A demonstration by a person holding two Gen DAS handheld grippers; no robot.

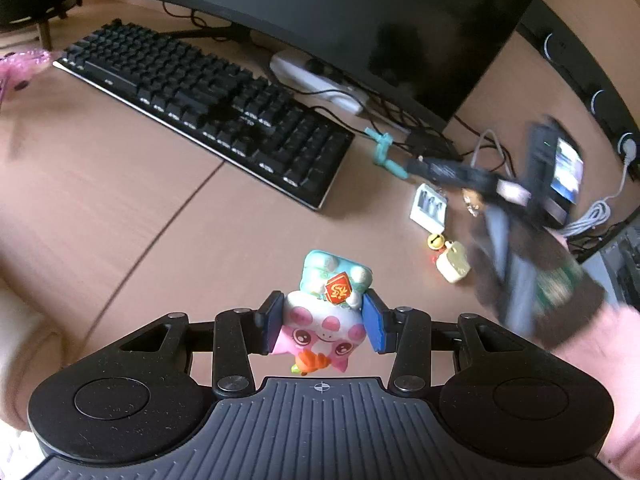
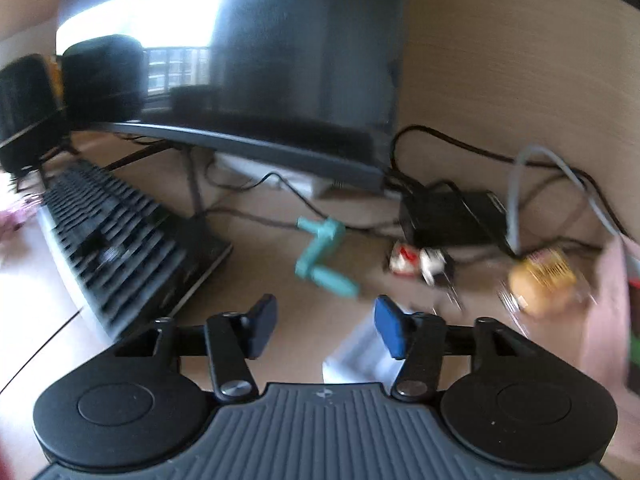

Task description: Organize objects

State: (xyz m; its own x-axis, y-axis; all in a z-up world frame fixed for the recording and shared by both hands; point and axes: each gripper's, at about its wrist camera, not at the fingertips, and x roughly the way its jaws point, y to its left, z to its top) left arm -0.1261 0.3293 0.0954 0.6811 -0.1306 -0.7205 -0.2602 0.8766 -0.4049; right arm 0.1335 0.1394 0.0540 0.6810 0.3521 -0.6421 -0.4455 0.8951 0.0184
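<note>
My left gripper [image 1: 322, 314] is shut on a small pink animal figurine [image 1: 320, 328] with a teal top and a red tag, held above the wooden desk [image 1: 120, 200]. My right gripper [image 2: 325, 316] is open, with only the desk showing between its blue pads. Ahead of it lie a teal crank-shaped piece [image 2: 324, 256], a red-and-white trinket [image 2: 416, 262] and a blurred yellow item [image 2: 540, 280]. A white battery case [image 1: 429, 206], a yellow bell [image 1: 436, 241] and a cream charm [image 1: 454, 266] lie on the desk to the right of the figurine.
A black keyboard [image 1: 208, 108] runs across the desk under a dark monitor [image 1: 360, 20]. Cables and a black box [image 2: 452, 216] crowd the back right corner. A pink sleeve [image 1: 600, 340] fills the right edge. Something pink and clear [image 1: 24, 64] sits far left.
</note>
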